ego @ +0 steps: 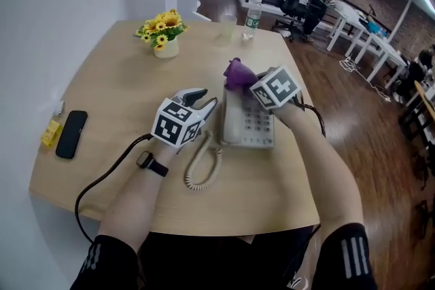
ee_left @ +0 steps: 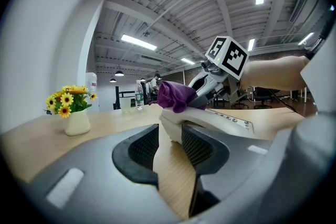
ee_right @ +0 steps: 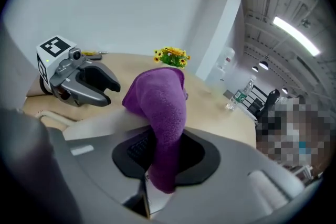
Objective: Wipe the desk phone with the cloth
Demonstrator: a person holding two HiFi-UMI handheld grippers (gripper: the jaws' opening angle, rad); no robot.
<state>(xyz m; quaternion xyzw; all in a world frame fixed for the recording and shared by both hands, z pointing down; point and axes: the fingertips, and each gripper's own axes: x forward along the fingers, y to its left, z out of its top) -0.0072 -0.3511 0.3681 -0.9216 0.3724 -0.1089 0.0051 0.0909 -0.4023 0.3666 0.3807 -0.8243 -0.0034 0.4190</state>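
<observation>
A purple cloth (ego: 236, 73) is pinched firmly between the jaws of the right gripper (ee_right: 165, 152) and draped over the far end of the cream desk phone (ego: 248, 124), which lies toward the right edge of the wooden surface (ego: 115, 85), its coiled cord (ego: 202, 170) trailing toward the near edge. The left gripper (ego: 202, 102) rests low at the phone's left side with its jaws spread. The near end of the phone's body shows right at their tips, though whether they touch it cannot be told. The wipe appears to be at or near its start, with the cloth at the top of the phone and the keypad below it uncovered. To do the stroke well, the right gripper probably needs to keep its pinch tight, press the hanging fold flat against the plastic and draw it in even, overlapping passes toward the near end. The left gripper would help by bracing the phone's side, since a light phone may slide or its handset lift under the drag.
</observation>
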